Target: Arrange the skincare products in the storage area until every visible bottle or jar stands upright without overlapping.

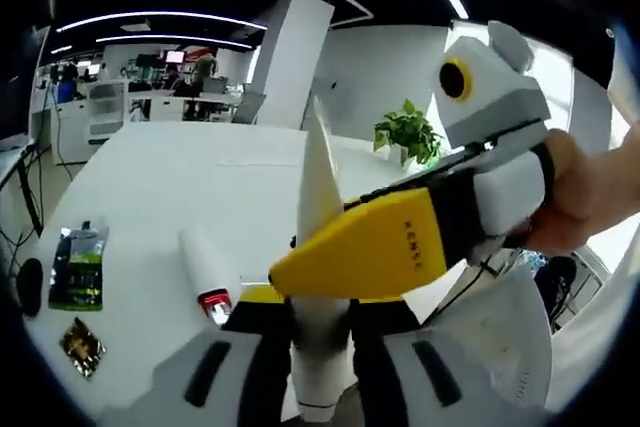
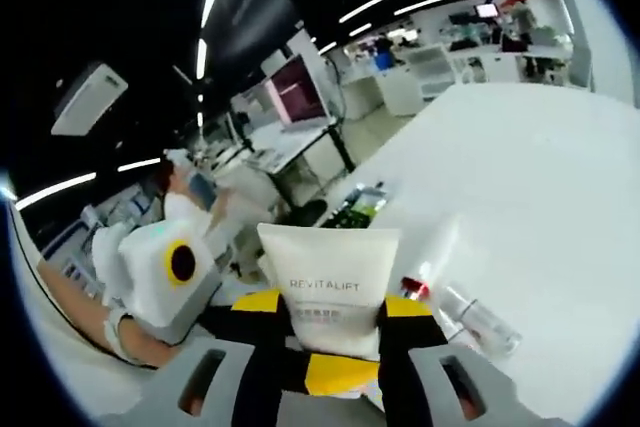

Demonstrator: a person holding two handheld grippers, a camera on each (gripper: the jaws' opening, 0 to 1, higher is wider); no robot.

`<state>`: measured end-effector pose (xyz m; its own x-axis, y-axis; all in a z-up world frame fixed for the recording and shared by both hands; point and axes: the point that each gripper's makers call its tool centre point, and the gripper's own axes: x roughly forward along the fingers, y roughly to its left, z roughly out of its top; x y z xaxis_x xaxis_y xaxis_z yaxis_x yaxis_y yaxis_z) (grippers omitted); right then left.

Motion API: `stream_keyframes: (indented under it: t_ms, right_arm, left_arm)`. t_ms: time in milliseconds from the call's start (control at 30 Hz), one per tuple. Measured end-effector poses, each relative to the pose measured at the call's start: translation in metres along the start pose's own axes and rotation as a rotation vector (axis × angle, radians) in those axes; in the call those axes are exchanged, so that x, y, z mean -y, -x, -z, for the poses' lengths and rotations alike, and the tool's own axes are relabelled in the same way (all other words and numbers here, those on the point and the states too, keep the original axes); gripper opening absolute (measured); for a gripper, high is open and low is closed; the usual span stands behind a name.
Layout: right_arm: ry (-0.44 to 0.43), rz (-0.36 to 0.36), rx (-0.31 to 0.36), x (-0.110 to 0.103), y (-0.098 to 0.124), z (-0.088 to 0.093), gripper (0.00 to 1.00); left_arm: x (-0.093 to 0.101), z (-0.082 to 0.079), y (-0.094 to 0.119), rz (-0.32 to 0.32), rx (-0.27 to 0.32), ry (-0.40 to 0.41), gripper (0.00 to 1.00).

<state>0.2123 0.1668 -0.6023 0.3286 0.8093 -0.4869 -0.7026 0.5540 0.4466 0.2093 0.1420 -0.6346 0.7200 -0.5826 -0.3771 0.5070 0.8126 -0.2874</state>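
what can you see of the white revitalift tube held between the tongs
The white tube is a soft, matte plastic squeeze tube with a flat crimped end pointing up and grey REVITALIFT lettering with smaller print below. In the right gripper view it stands upright, face on, between that gripper's yellow and black pads. In the left gripper view it shows edge-on as a thin wedge, held low down by the left tongs while the right tongs clamp it from the side. It is lifted off the white table.

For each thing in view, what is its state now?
White tube: held up off the table, clamped by both grippers.
Red-capped tube: lying flat on the table.
Clear bottle: lying on its side.
Green sachet: lying flat.
Left gripper: shut.
Right gripper: shut.
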Motion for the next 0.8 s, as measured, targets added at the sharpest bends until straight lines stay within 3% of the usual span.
stream_keyframes:
  t_ms: [200,367,533,700,800]
  right_arm:
    - [-0.013,0.025,0.059,0.017,0.007,-0.02,0.31]
    - [-0.024,0.065,0.092,0.036,0.015,-0.033,0.31]
    - [-0.038,0.088,0.127,0.047,0.02,-0.046,0.31]
    - [-0.035,0.109,0.14,0.058,0.019,-0.055,0.31]
    - [-0.054,0.12,0.16,0.061,0.02,-0.059,0.32]
  left_arm:
    - [-0.006,0.012,0.009,0.01,-0.088,-0.106,0.17]
    - [-0.007,0.036,0.017,0.027,-0.202,-0.339,0.14]
    - [0.004,0.063,0.017,0.083,-0.266,-0.419,0.12]
    - [0.006,0.08,0.011,0.073,-0.298,-0.525,0.04]
    - [-0.009,0.09,0.01,0.007,-0.376,-0.574,0.03]
